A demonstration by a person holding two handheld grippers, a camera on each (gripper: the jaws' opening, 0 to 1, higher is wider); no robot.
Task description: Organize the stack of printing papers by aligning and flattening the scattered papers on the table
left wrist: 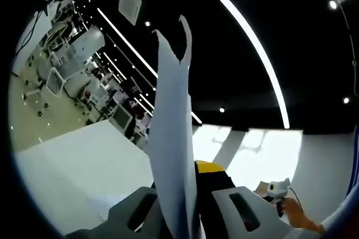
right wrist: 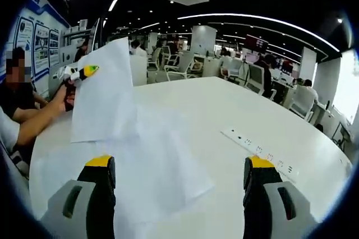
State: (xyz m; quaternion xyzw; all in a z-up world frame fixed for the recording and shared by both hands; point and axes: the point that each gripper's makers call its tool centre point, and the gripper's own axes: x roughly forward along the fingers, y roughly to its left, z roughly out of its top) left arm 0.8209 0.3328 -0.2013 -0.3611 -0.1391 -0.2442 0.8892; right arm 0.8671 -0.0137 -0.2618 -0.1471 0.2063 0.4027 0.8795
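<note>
White paper is what matters here, and it is in two places. Nearest to me, in the left gripper view, my left gripper (left wrist: pixel 178 216) is clamped on one sheet (left wrist: pixel 171 138). I see this sheet edge-on between the two jaws. It stands up from the jaws, its long axis runs away from me toward the ceiling lights, and its free end is notched and a little curled.

In the right gripper view my right gripper (right wrist: pixel 179 185) has its jaws wide apart and holds nothing. Just beyond them, low and between them, the loose papers (right wrist: pixel 160 160) lie flat on the white table (right wrist: pixel 235 104). They overlap each other crookedly, with corners pointing to the near right. I think they are not yet aligned.

Farther on the left of this view I see the lifted sheet again (right wrist: pixel 104 93), hanging in the air above the far left part of the papers, held at its top by my left gripper (right wrist: pixel 78 72). Its lower edge seems to be just over the pile, but I cannot tell if it touches.

So the pile lies straight ahead of the right gripper, which is nearer to it. A power strip (right wrist: pixel 258 149) lies on the table to the right, well apart from the papers.
</note>
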